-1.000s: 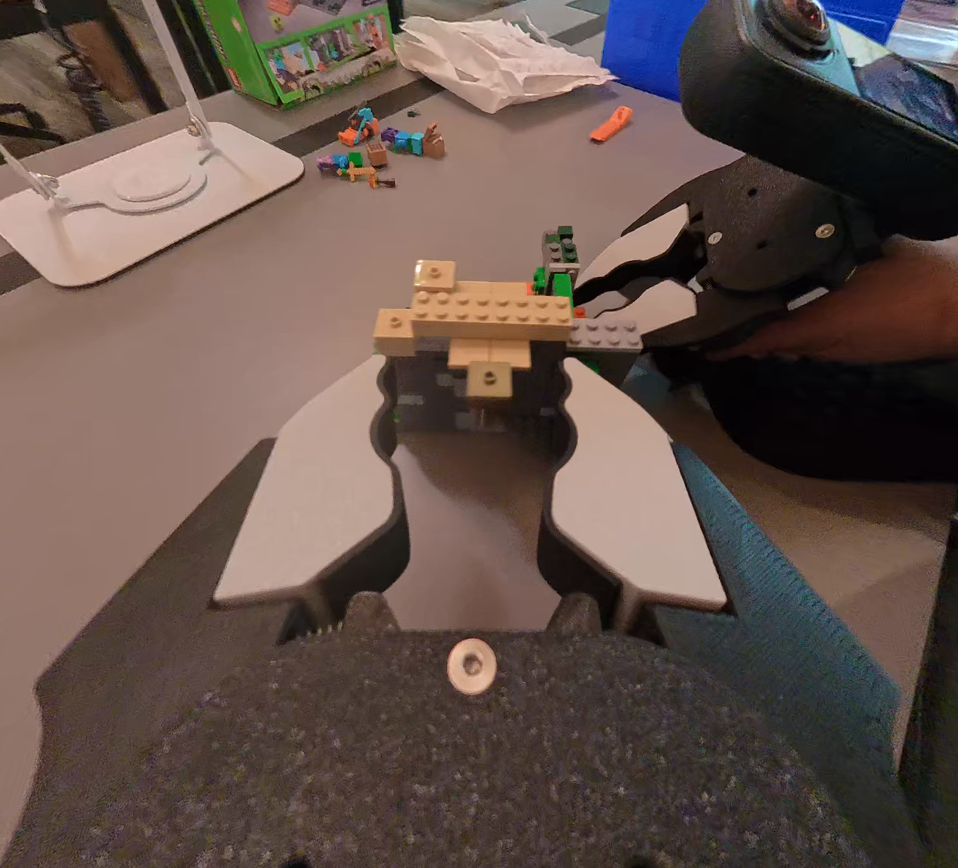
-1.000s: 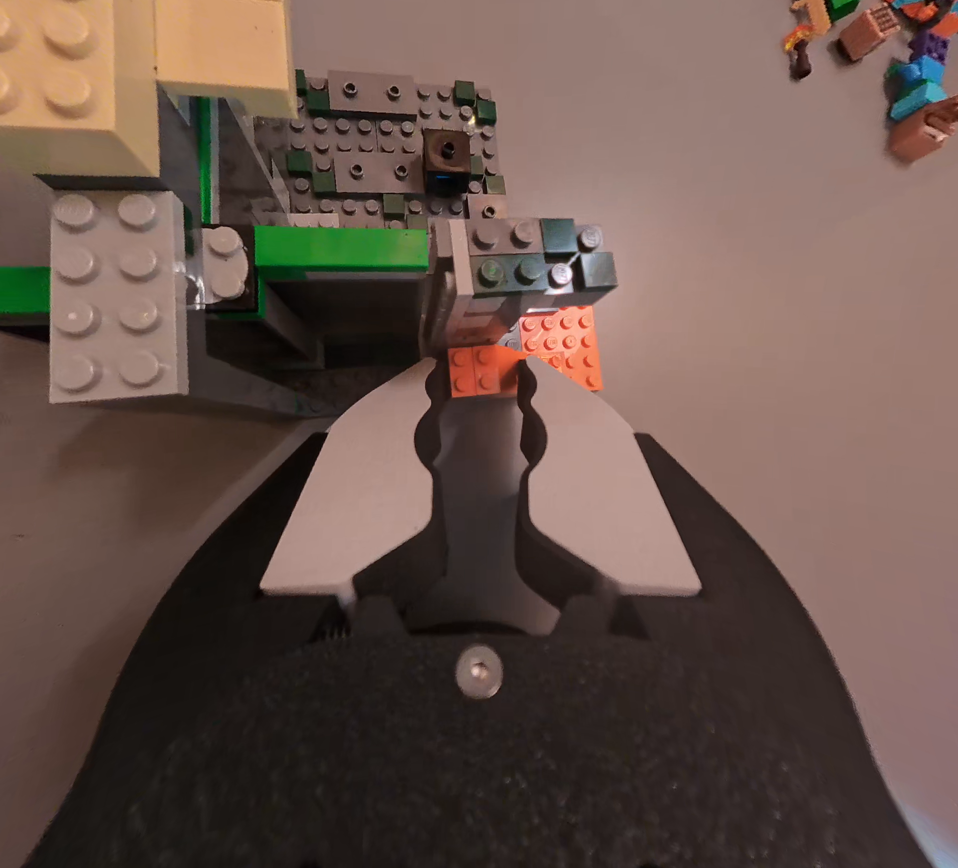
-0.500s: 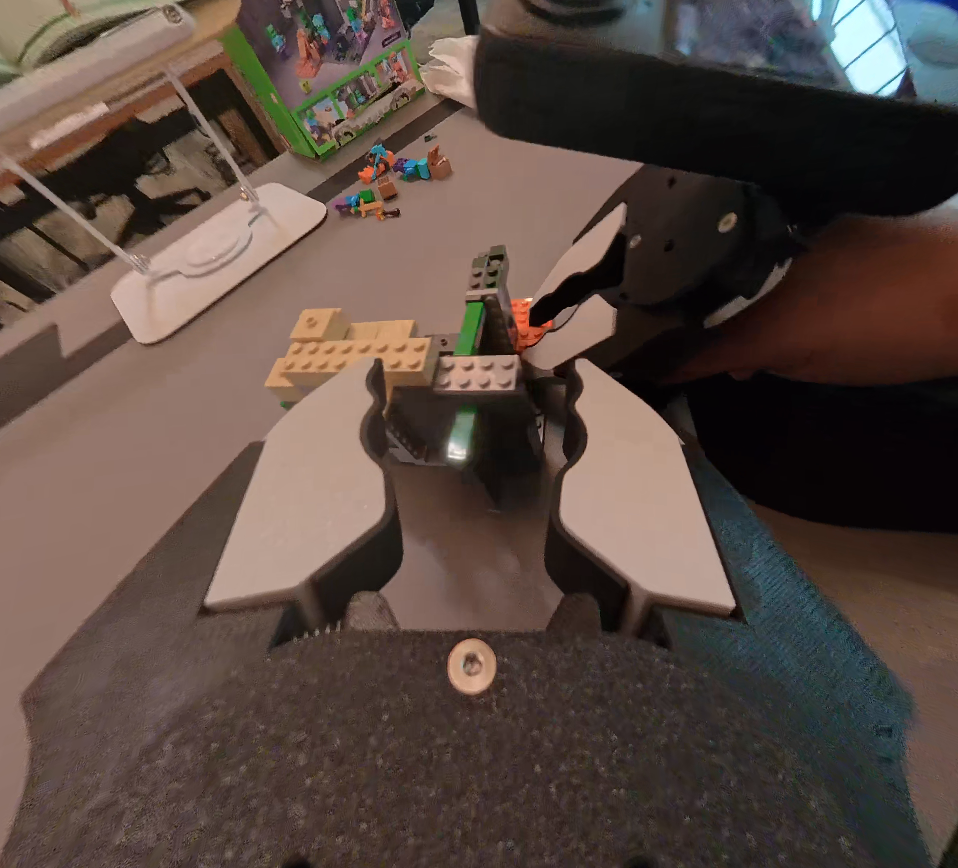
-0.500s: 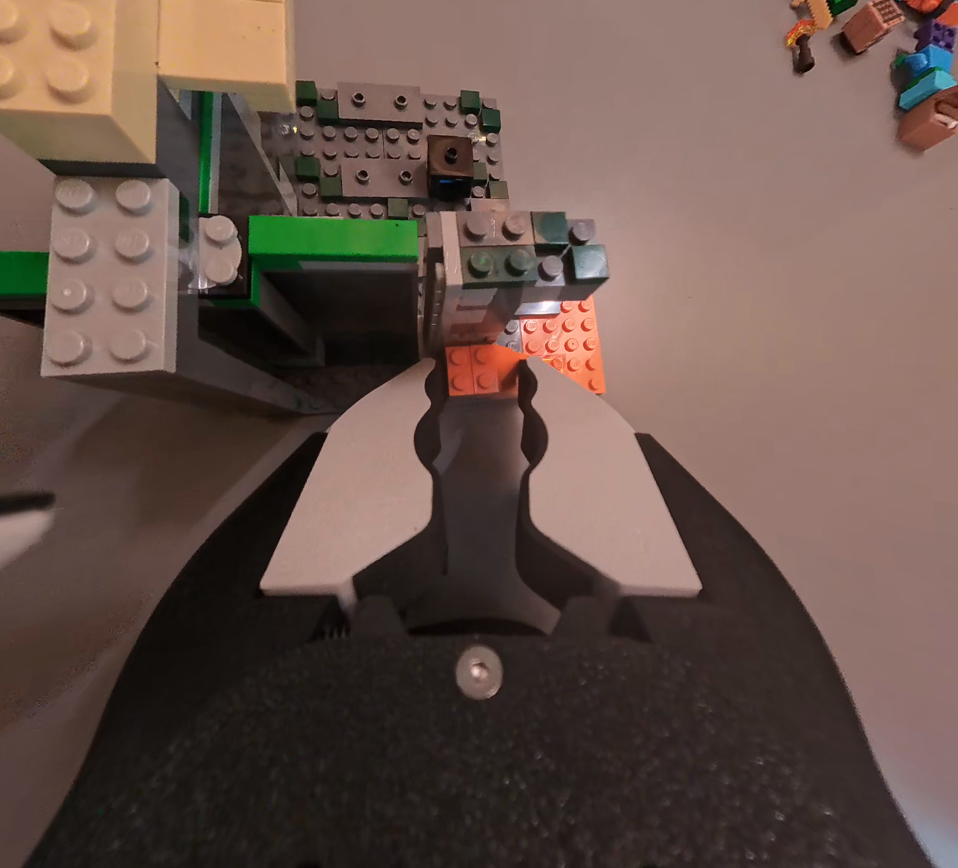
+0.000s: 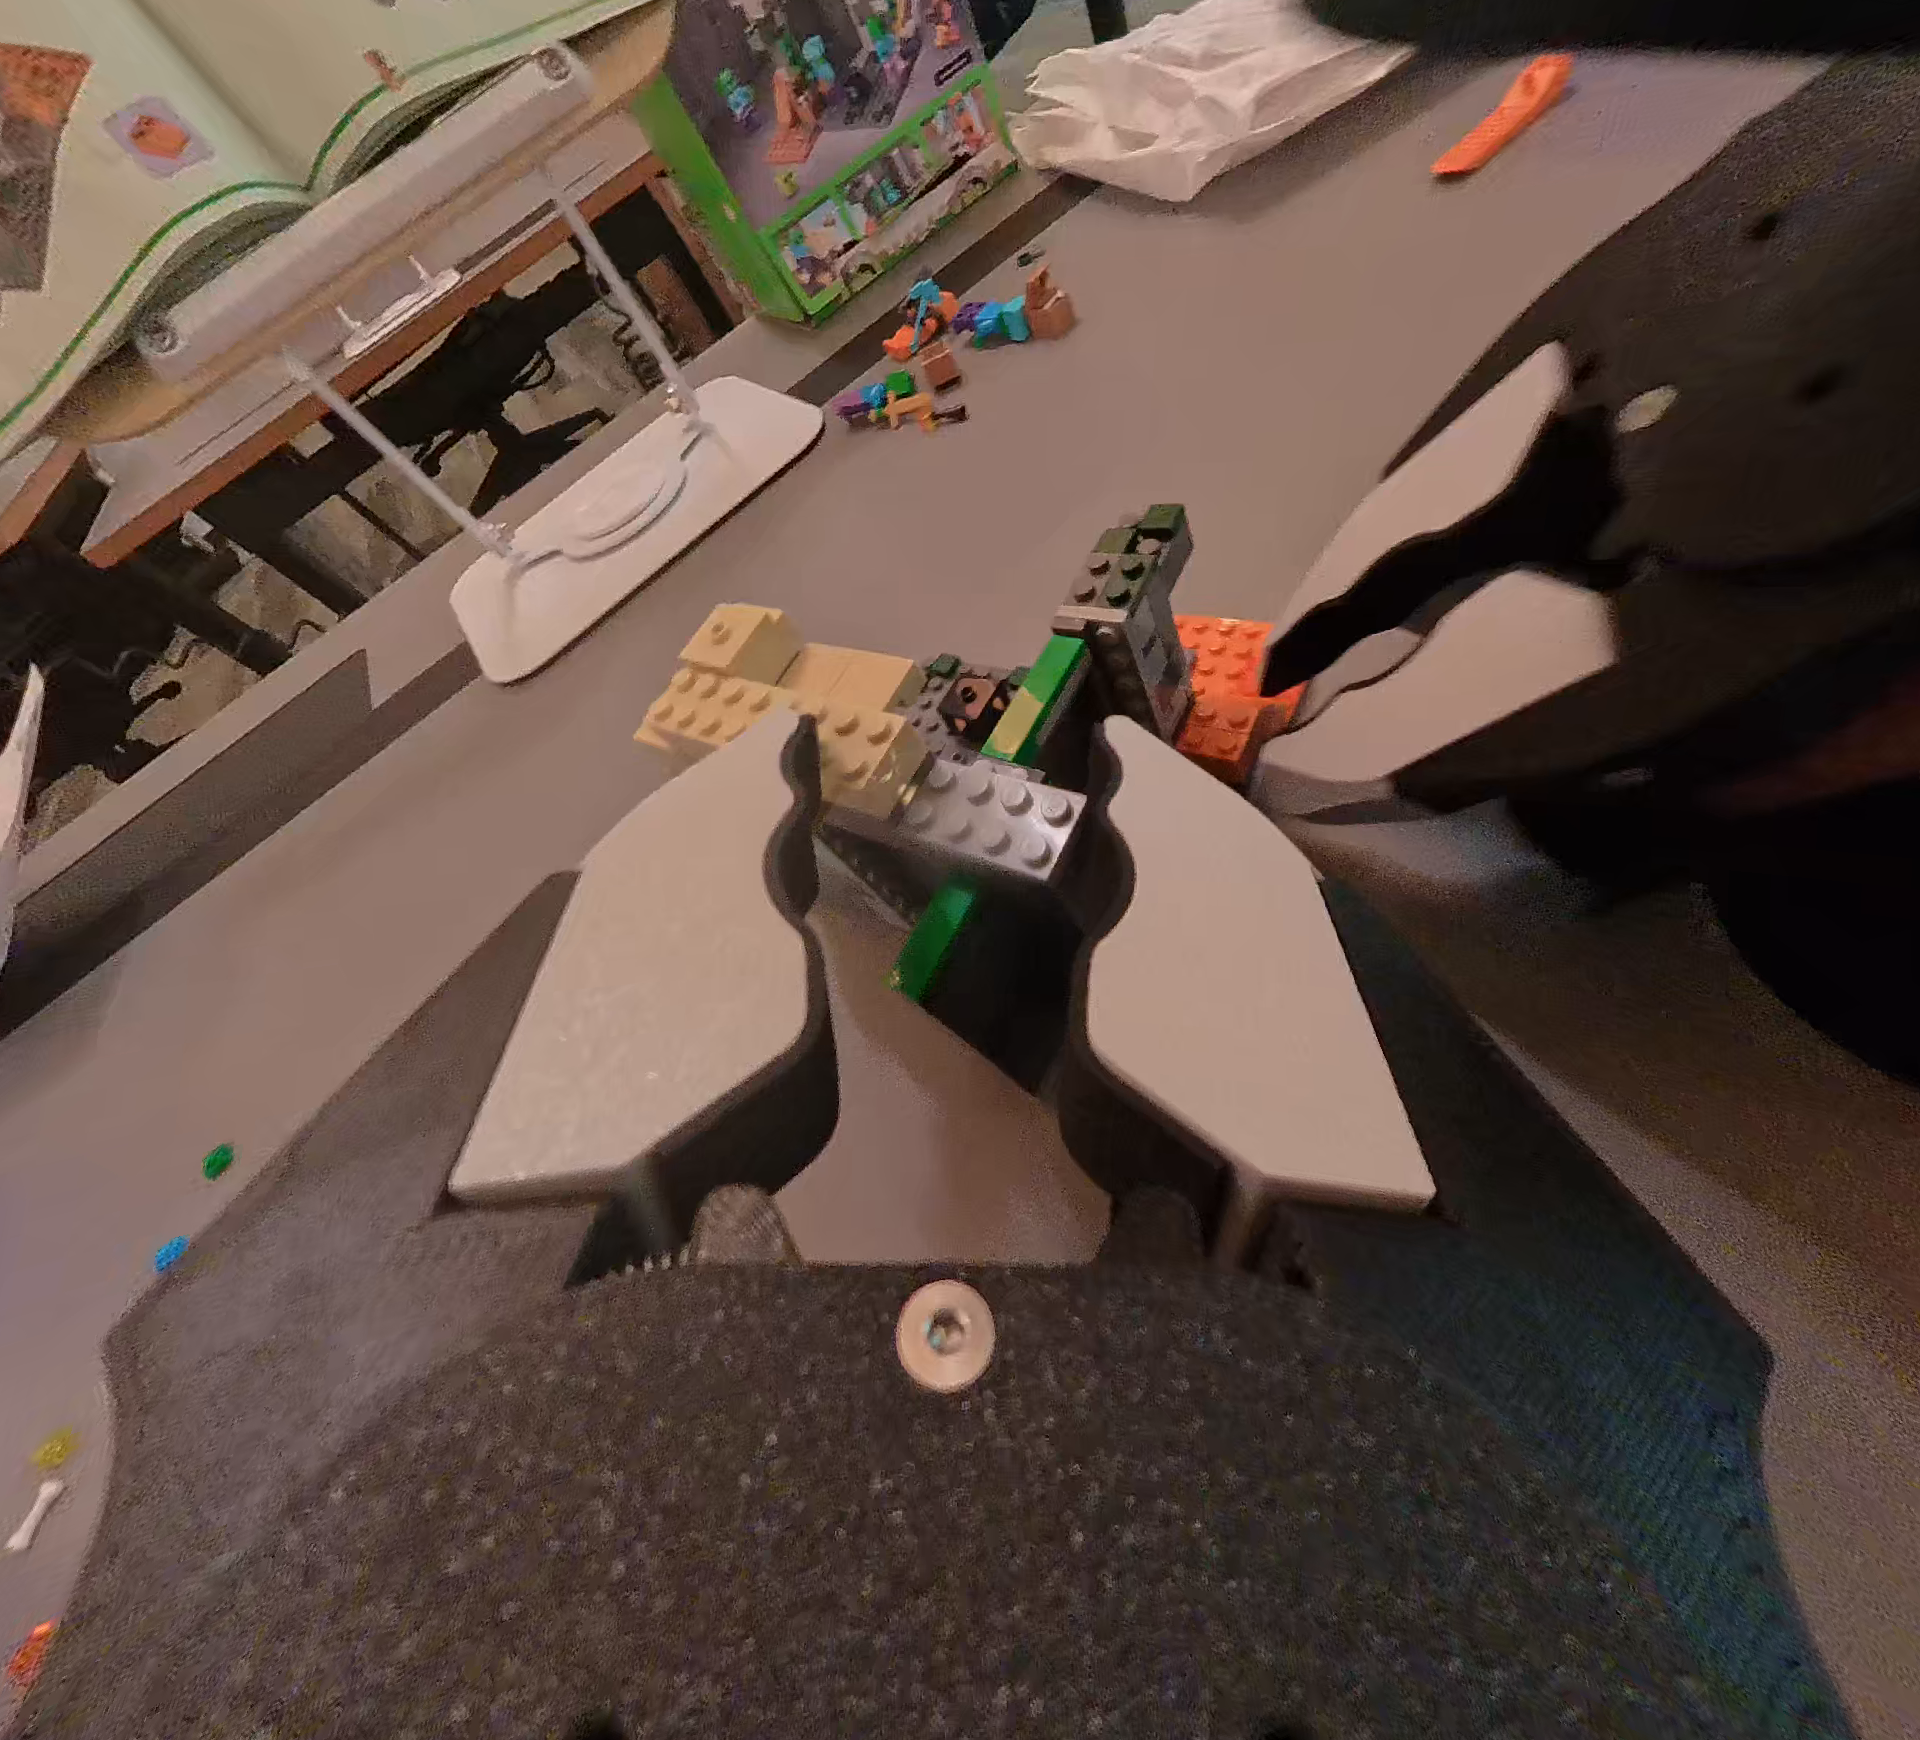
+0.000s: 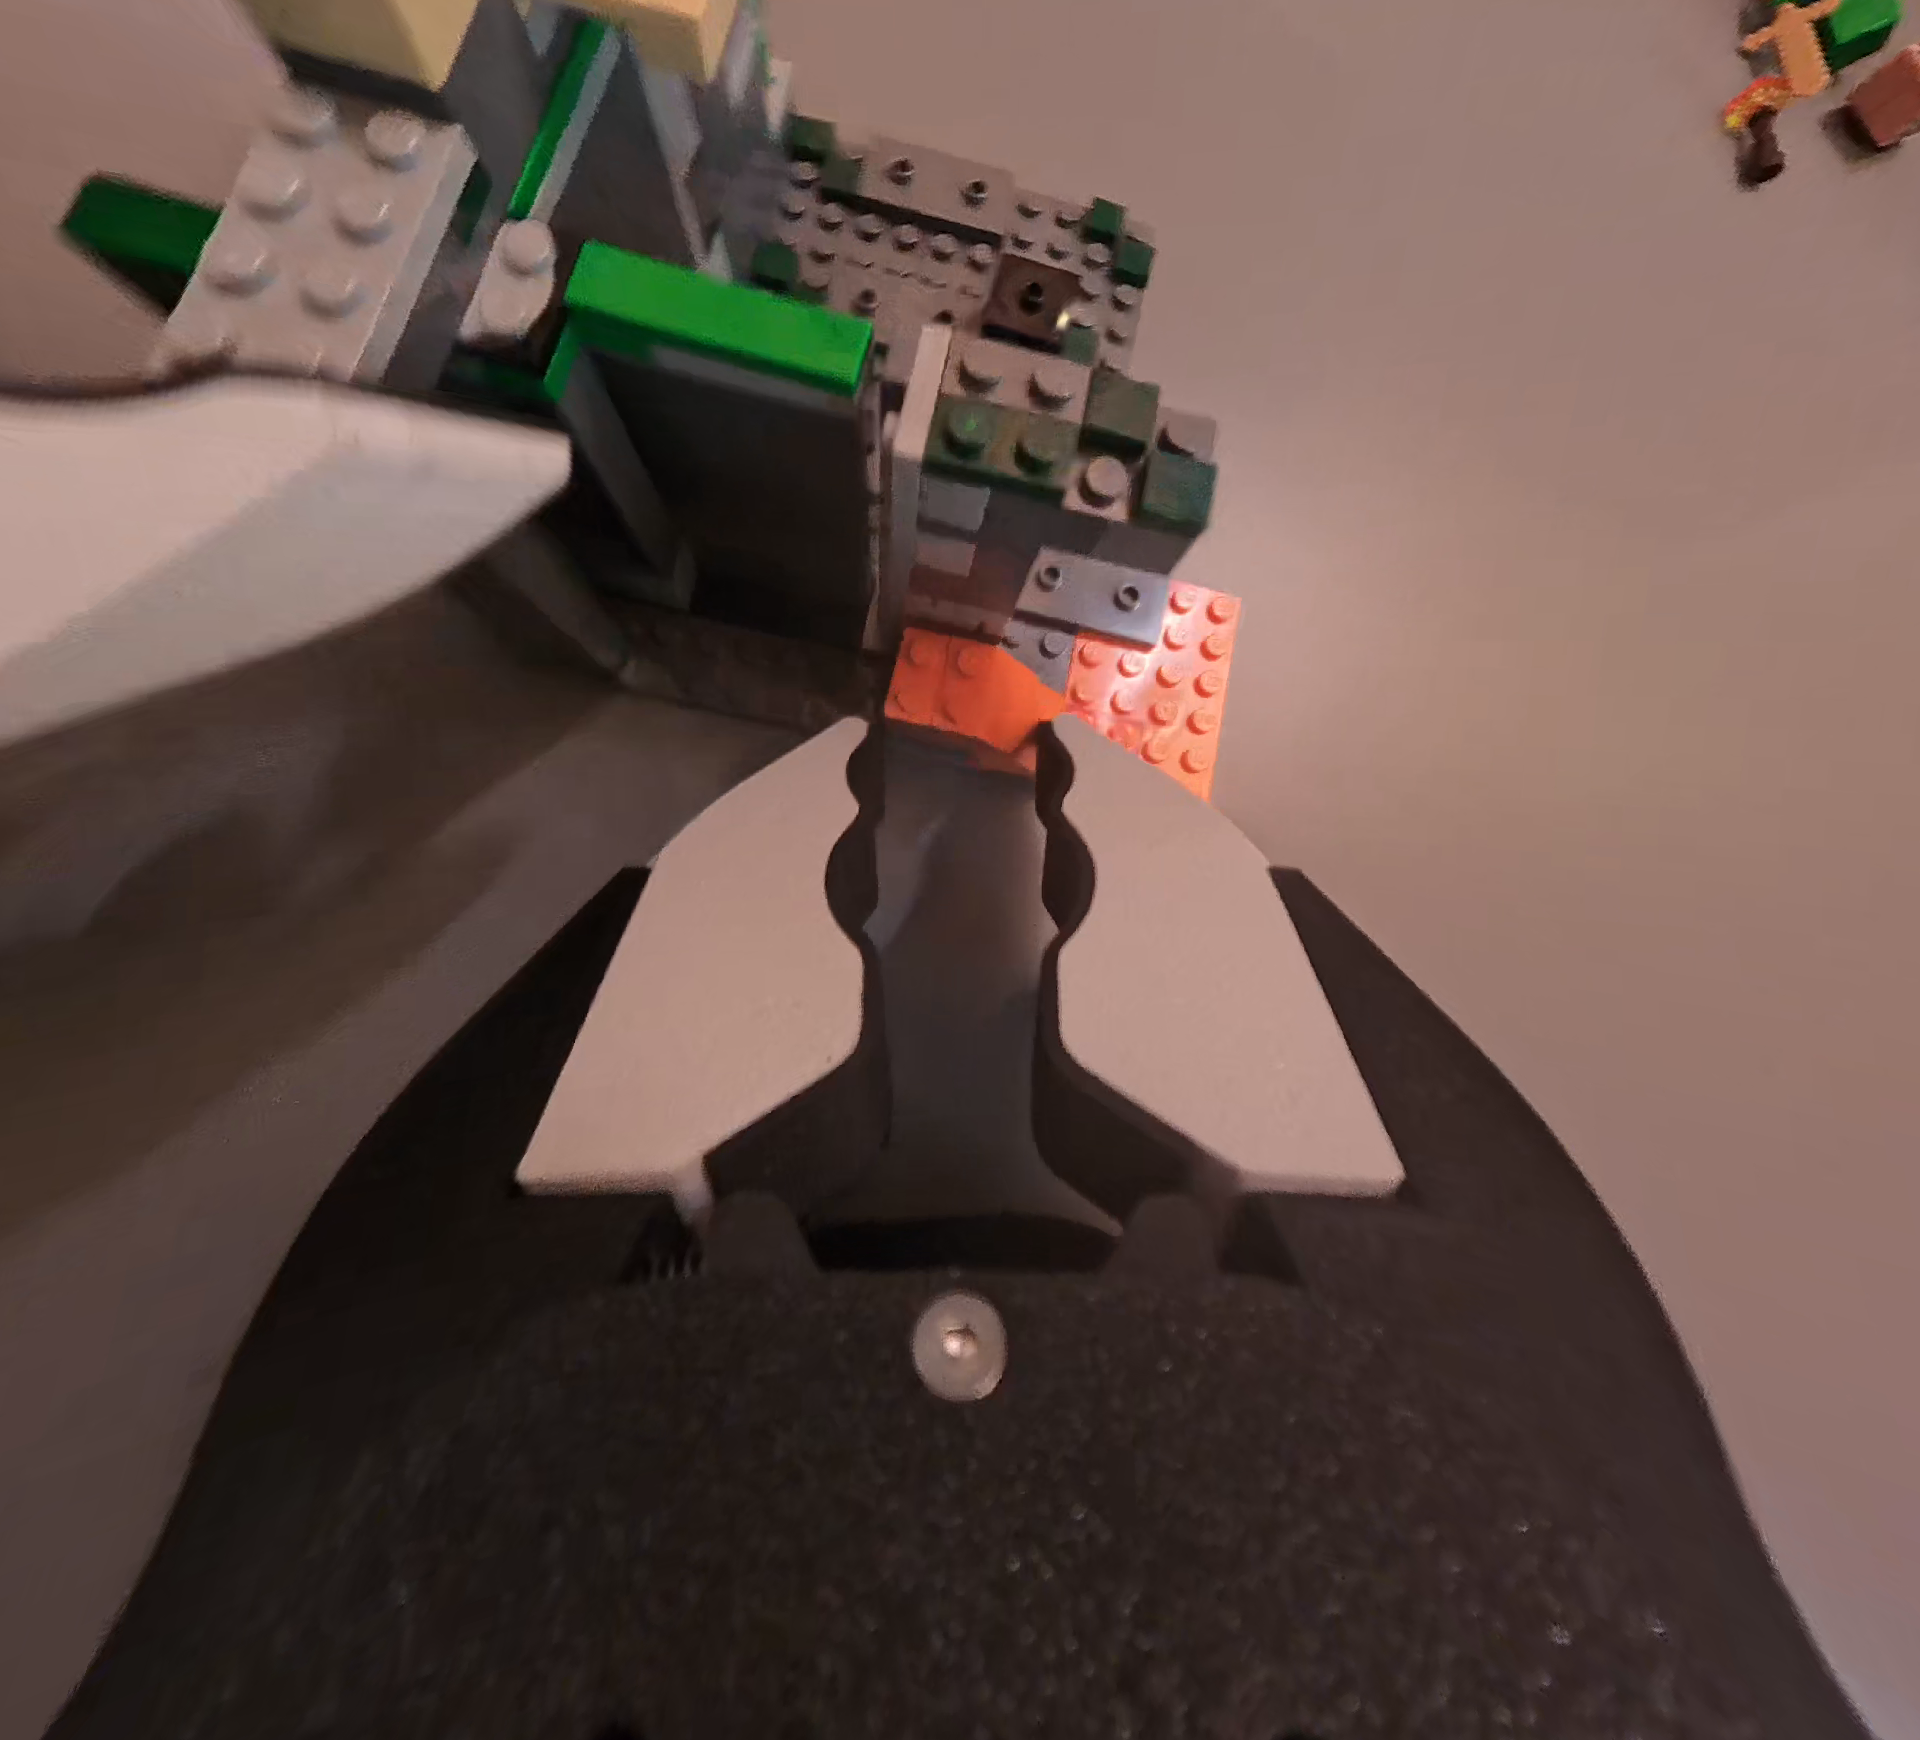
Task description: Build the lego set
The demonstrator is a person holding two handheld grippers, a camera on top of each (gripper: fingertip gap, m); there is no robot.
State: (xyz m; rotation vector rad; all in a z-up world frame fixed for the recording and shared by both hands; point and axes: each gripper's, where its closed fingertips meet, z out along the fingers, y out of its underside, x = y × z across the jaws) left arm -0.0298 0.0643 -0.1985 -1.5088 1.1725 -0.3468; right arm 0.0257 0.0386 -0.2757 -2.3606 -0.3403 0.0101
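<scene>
- The partly built lego model (image 5: 935,755) rests on the grey table (image 5: 364,911), gripped from two sides; every place below is given relative to this model.
- The left gripper (image 5: 951,791) is set around the model's near end, at the light grey studded brick (image 5: 992,823); its jaws are spread to the model's width, but whether they press on it cannot be told.
- The right gripper (image 6: 956,740) is closed on the orange plate (image 6: 1174,693) at the model's right corner, below the grey and dark green pillar (image 6: 1049,464); its jaws are narrowed and pinching that plate.
- The tan bricks (image 5: 758,682) form the model's far left part.
- The step in hand is judged to be turning and steadying the model so that another piece can be added.
- The next move is judged to call for a firm hold by one gripper while the other is freed to fetch a piece.
- Beyond the model lie the loose small pieces (image 5: 935,360); farther off stand the set's box (image 5: 831,80) and a white stand (image 5: 644,527).
- Compared with a second ago, the model has been swung round: the tan bricks, then facing the left camera, are now turned away to the left, and the left view is tilted.
</scene>
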